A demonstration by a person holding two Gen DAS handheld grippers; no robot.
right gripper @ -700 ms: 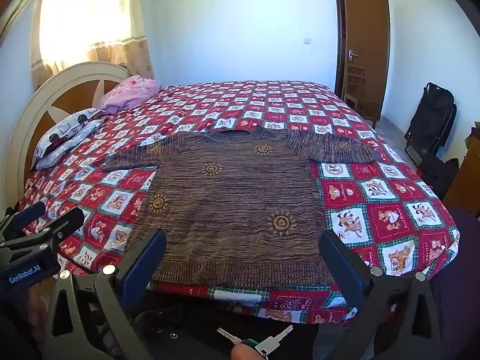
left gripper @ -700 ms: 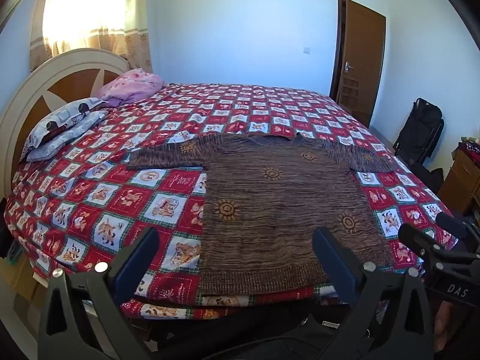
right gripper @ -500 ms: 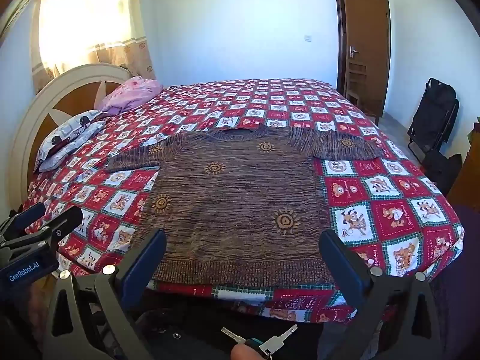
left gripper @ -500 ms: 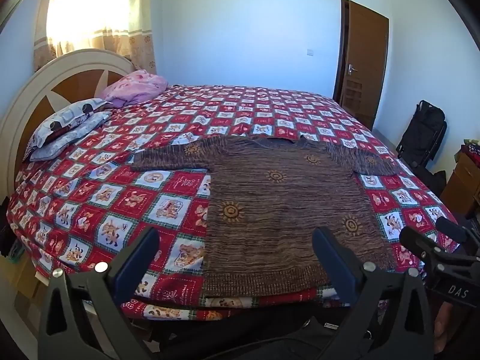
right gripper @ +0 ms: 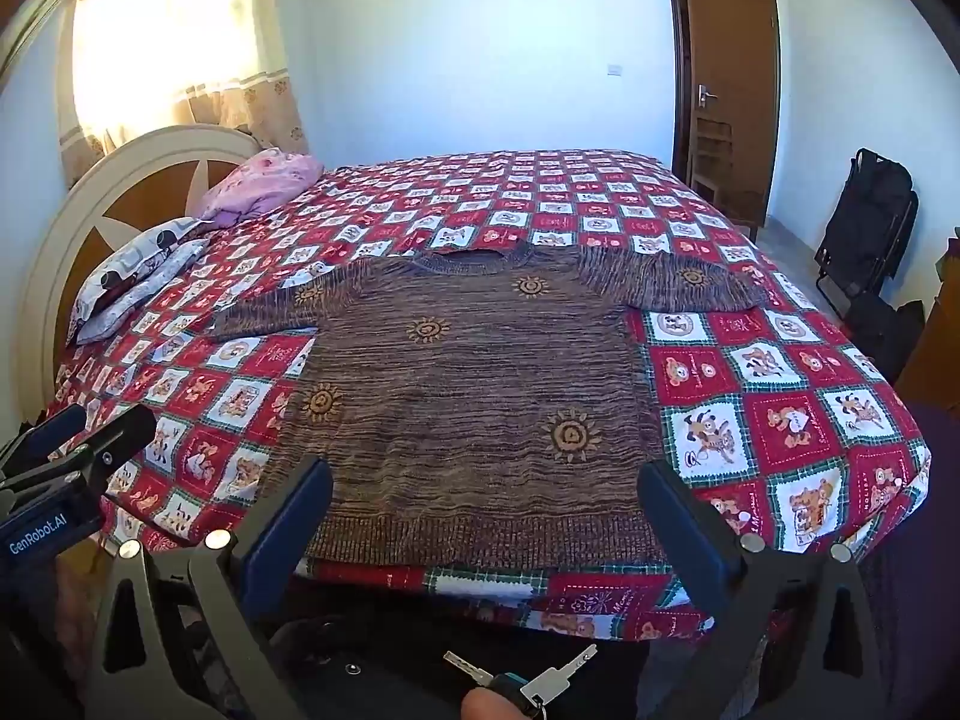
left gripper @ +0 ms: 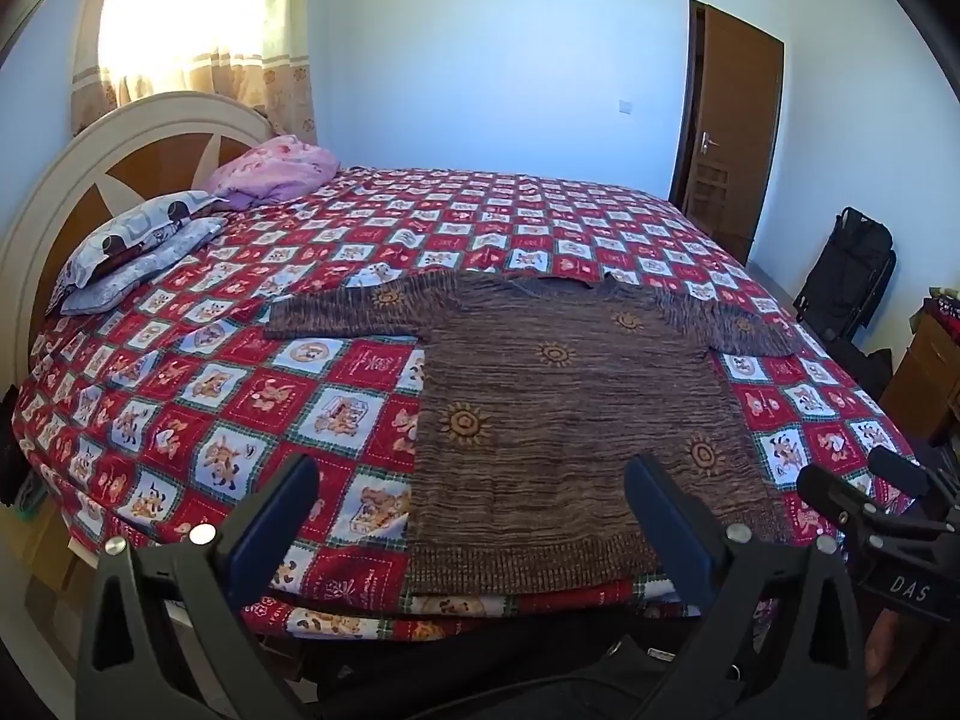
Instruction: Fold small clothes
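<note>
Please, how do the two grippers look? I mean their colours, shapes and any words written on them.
Both are black frames with silver screws and two wide fingers carrying dark blue pads. The left gripper shows this in its own view, and from the right view its side reads "GenRobot.AI" on a blue label. The right gripper looks the same; its side reads "DAS" in white.

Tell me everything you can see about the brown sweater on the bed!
The brown sweater looks knitted, with streaky dark and tan stripes and orange sun shapes dotted over it. It has a round neck, a ribbed bottom band and two sleeves spread out sideways. It lies flat, unfolded, on the red checked bedspread, neck toward the far side, bottom band at the near edge. Both grippers are open and neither touches it.
</note>
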